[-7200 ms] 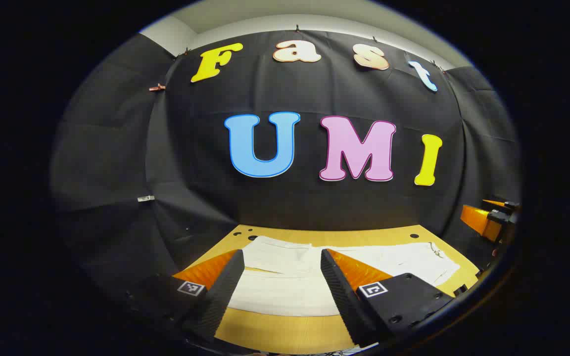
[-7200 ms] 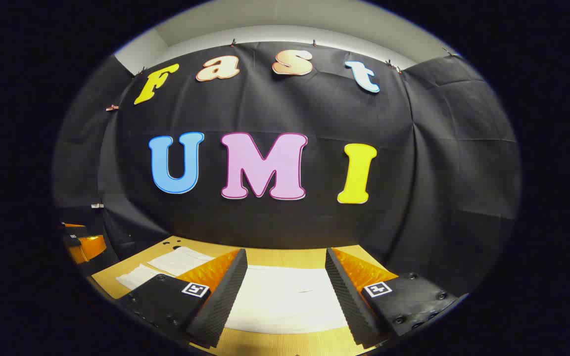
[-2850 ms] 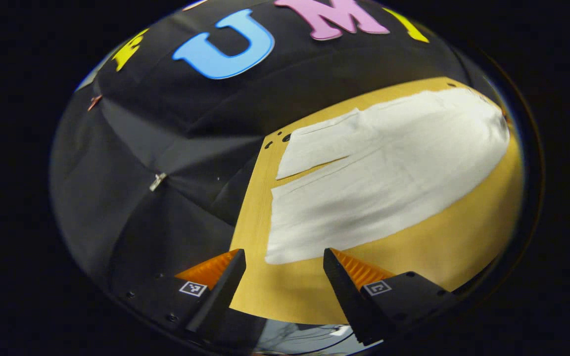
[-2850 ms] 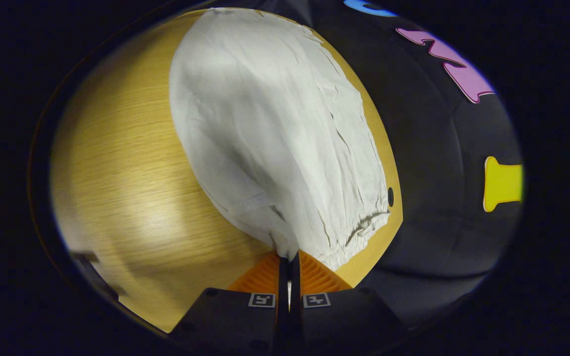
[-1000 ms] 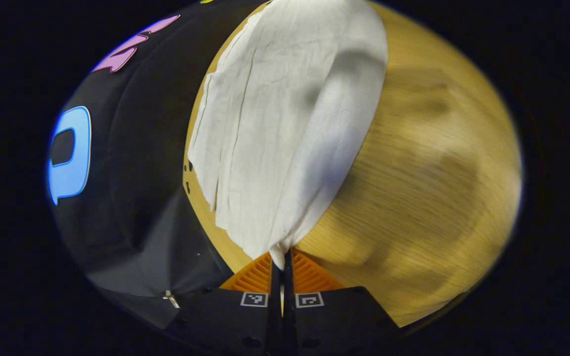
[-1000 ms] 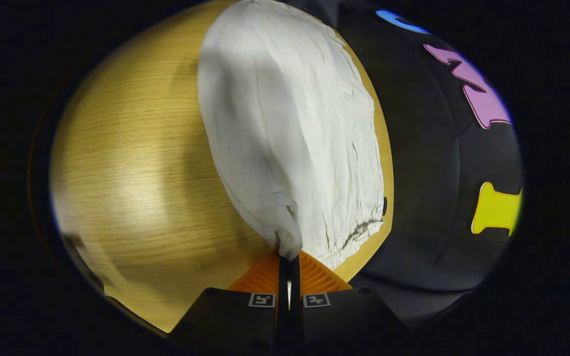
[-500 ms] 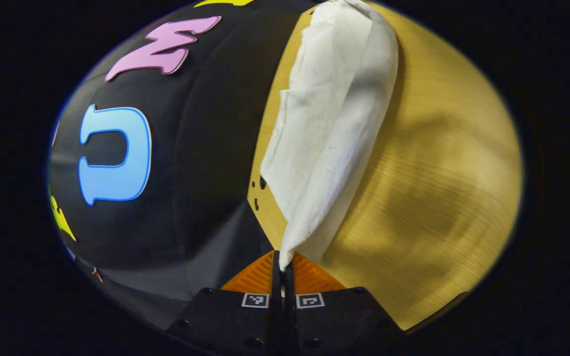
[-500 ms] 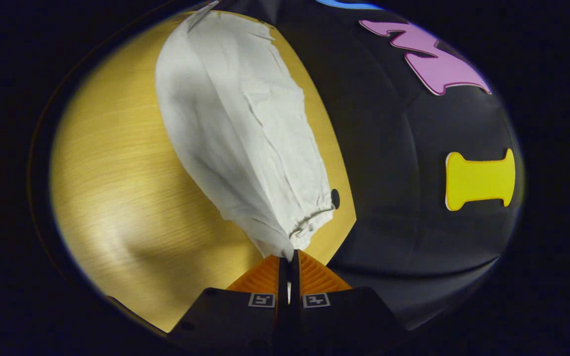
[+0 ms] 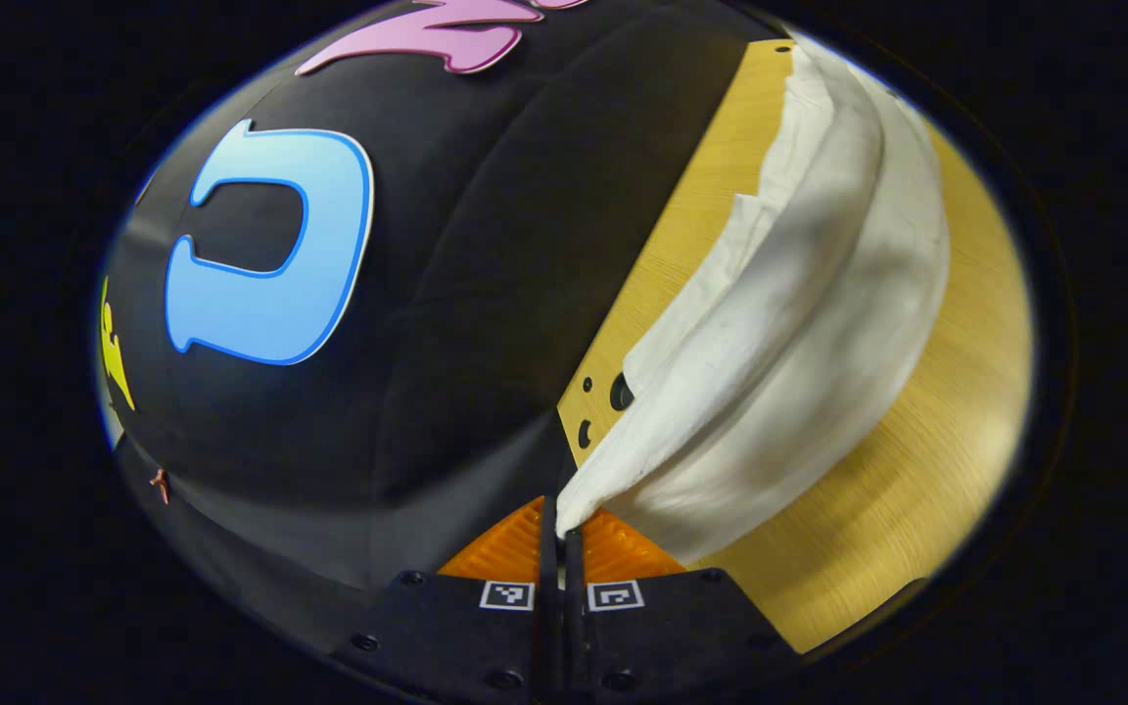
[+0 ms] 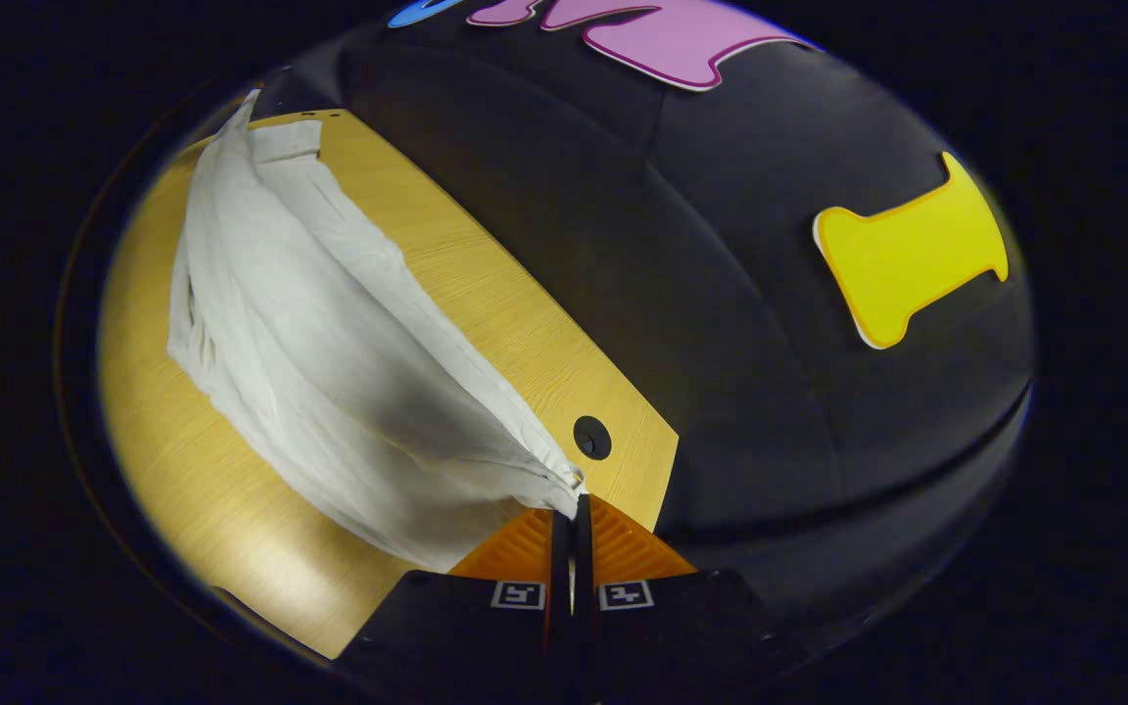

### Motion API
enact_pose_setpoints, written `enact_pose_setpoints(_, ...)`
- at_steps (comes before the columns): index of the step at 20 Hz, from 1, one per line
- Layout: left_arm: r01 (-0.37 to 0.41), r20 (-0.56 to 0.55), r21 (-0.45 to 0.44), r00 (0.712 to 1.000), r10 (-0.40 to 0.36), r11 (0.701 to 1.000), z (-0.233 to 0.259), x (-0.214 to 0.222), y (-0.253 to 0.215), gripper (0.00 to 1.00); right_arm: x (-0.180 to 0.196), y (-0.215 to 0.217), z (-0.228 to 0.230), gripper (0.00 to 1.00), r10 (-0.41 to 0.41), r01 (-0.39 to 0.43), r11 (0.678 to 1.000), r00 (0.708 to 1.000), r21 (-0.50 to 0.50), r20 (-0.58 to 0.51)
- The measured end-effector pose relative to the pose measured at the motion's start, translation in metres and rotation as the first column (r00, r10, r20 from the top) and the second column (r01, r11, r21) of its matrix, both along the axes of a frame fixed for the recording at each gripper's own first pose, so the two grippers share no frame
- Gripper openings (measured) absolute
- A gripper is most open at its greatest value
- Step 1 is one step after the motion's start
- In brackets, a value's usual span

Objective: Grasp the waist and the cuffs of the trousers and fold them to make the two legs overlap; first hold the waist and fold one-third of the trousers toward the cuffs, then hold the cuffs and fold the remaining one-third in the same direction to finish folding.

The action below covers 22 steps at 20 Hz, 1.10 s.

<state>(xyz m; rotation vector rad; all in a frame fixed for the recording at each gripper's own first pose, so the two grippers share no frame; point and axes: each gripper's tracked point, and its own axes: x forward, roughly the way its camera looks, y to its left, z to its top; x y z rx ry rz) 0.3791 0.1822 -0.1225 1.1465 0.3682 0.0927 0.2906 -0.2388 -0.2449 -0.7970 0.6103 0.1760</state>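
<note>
Your left tool (image 9: 556, 534) is clamped tight on a corner of the white trousers (image 9: 799, 323), both fingers pressed together with the cloth pinched between the tips. From that pinch the fabric runs up and away in a long lifted fold, its upper edge raised off the wooden table (image 9: 936, 470) and its lower part draping down onto the wood. In the left gripper view you can see a second layer of cloth behind the raised edge, lying toward the table's far side next to the black cloth wall (image 9: 446, 294), and small dark holes (image 9: 620, 392) in the tabletop just beside the fabric near the tool. Your right tool (image 10: 572, 519) is likewise closed on the trousers (image 10: 309, 323), gripping a gathered, bunched edge at the fingertips. In the right gripper view the cloth stretches from that grip toward the far left, sagging in the middle and resting on the table (image 10: 486, 294), with a cuff end lying flat at the far corner. A round dark hole (image 10: 591, 437) in the table sits just beside the gripped edge. The garment lies along the table's back portion, close to the wall (image 10: 740, 294).
</note>
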Motion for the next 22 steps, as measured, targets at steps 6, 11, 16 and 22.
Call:
enact_pose_setpoints(6,-0.082,0.038,-0.159,0.995,0.089,0.984,-0.006,0.082,-0.009,0.06,0.038,0.007,-0.016,0.05,-0.147,0.146,0.971,0.989,0.192,-0.009)
enact_pose_setpoints(11,-0.154,-0.008,-0.262,0.987,0.158,0.953,-0.049,0.108,-0.019,0.06,0.051,0.013,-0.010,0.05,-0.331,0.326,0.847,0.942,0.420,-0.063)
enact_pose_setpoints(16,-0.151,0.015,-0.379,0.985,0.169,0.913,-0.055,0.103,-0.027,0.51,0.052,0.000,0.012,0.49,-0.470,0.459,0.684,0.872,0.567,-0.138)
enact_pose_setpoints(22,-0.147,0.098,-0.494,0.970,0.223,0.857,-0.015,0.073,-0.003,0.95,0.045,-0.018,0.039,0.98,-0.557,0.456,0.571,0.826,0.683,-0.085)
